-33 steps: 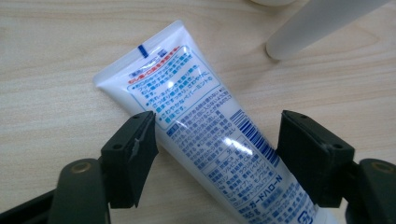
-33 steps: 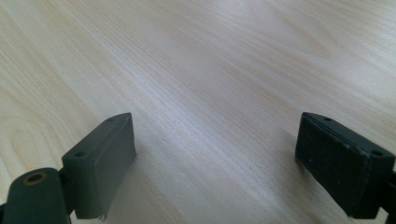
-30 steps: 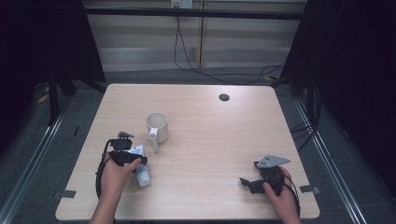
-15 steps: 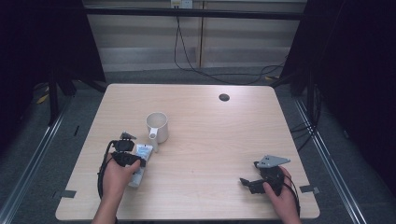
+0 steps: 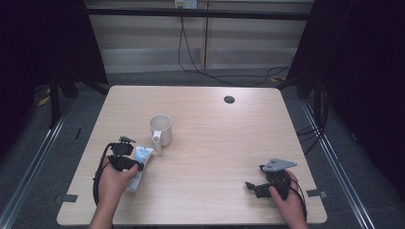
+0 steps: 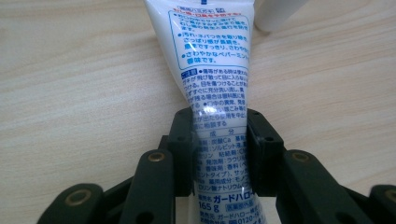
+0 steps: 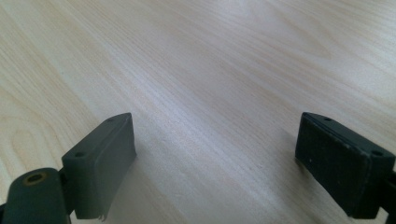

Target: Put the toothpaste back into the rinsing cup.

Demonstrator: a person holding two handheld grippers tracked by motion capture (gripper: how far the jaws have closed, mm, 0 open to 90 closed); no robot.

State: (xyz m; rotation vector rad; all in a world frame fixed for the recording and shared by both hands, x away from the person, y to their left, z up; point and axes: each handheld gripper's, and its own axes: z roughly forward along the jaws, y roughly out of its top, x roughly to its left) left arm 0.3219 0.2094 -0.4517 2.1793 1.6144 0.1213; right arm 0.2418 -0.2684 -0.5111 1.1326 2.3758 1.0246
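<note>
A pale wooden table (image 5: 215,143) stands on a grey floor with dark curtains to either side and cables trailing along the back wall, and from my seat at the high view I count on it one white mug (image 5: 161,129), one white tube (image 5: 139,164) and one small dark round fitting (image 5: 229,99) set into the top near the far edge. Two hands come in from the bottom, one gripper in each. The left gripper (image 5: 128,153) lies over the tube just near-left of the mug, the tube's far end close beside the mug's handle, though from this height I cannot tell whether they touch. The left gripper view settles what the high one leaves vague: the tube (image 6: 217,98) lies flat on the wood, printed in blue characters, and the two black jaws have just been closing and now pinch it from both sides, its body visibly squeezed narrow between the pads; a white rounded shape at the top edge is probably the mug (image 6: 275,14), but it is cropped too hard to be sure. The right gripper (image 5: 255,186) rests well apart, near the table's near-right corner, grey three-cornered plate on top. In the right gripper view its jaws stand spread wide over bare wood grain (image 7: 210,70), with nothing between them, a detail too small to read from above.
</note>
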